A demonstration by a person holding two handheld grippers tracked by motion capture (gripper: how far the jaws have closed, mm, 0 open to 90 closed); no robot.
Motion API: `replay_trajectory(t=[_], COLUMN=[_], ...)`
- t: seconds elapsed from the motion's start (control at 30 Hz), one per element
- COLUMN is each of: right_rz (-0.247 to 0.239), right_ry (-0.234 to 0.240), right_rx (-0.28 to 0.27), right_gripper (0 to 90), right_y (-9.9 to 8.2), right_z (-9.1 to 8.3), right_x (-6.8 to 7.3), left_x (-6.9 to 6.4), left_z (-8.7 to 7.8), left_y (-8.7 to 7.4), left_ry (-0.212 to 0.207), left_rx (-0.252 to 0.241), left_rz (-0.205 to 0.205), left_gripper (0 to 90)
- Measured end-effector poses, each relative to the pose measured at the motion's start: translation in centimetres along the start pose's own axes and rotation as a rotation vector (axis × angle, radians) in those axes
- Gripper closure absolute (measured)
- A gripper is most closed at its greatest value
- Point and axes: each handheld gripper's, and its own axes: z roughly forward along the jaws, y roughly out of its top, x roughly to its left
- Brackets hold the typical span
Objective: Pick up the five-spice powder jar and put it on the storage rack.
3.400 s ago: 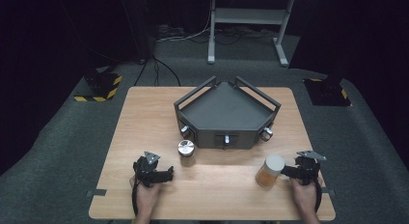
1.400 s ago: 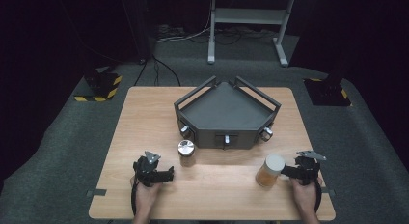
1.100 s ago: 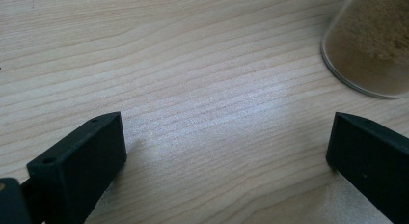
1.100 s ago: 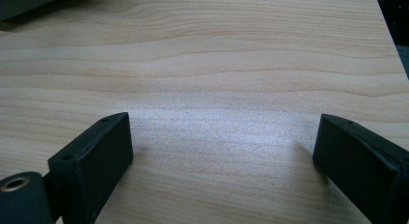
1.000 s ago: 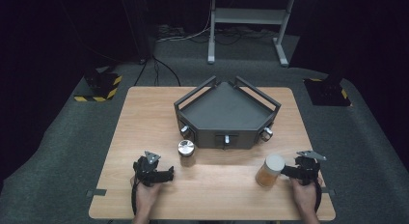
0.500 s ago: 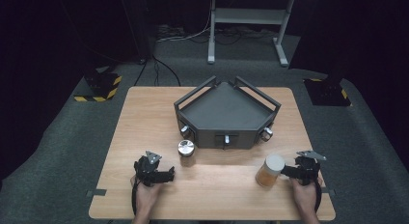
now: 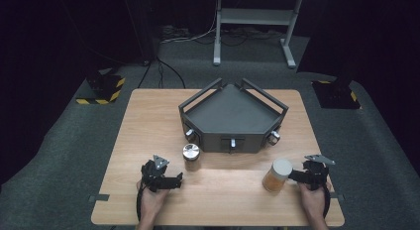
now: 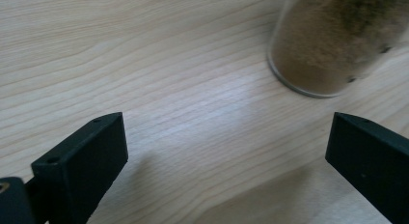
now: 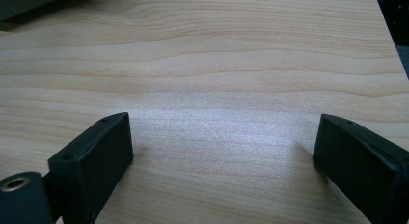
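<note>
- Starting at the left, the left gripper point(image 7: 168, 179) rests low over the pale wooden table point(image 7: 148, 121) near its front edge. Its two black jaws are spread wide with nothing between them.
- Just ahead of it and to its right stands the small glass jar with a silver lid and dark brown contents point(image 7: 191, 156). It is upright, close in front of the dark grey angular metal tray with raised rails point(image 7: 233, 111), and apart from the jaws.
- The step in hand looks like the approach to a jar. To do it well, swing the left gripper so the jar sits centred between the jaws, keep them level and low on the glass wall rather than the lid, and close gently so the jar neither tips nor skids into the tray.
- Further right, the taller glass jar with a white lid and orange-brown contents point(image 7: 276, 176) stands upright near the front edge, just beside the right gripper point(image 7: 302, 175).
- The right gripper's jaws are also spread apart over bare wood, gripping nothing. It would need turning toward that jar before closing.
- Count: two grippers, two jars, one tray, one table.
</note>
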Motion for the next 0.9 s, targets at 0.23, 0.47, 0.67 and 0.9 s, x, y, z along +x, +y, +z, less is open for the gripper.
replay_trajectory(t=[0.23,0.47,0.67,0.9], right_rz=[0.000,0.000,0.000,0.000], right_ry=[0.000,0.000,0.000,0.000], right_rx=[0.000,0.000,0.000,0.000], right_gripper=[6.8,6.8,6.8,6.9], right_y=[0.0,0.0,0.0,0.0], right_z=[0.0,0.0,0.0,0.0], right_x=[0.0,0.0,0.0,0.0], left_x=[-0.6,-1.2,-1.7,-2.1], left_z=[0.2,0.6,1.0,1.6], left_y=[0.3,0.5,0.6,0.8], left_ry=[-0.054,-0.085,-0.106,-0.118], left_rx=[0.015,0.023,0.029,0.038], left_rz=[0.022,0.036,0.040,0.039], left_gripper=[1.2,1.6,2.1,3.2])
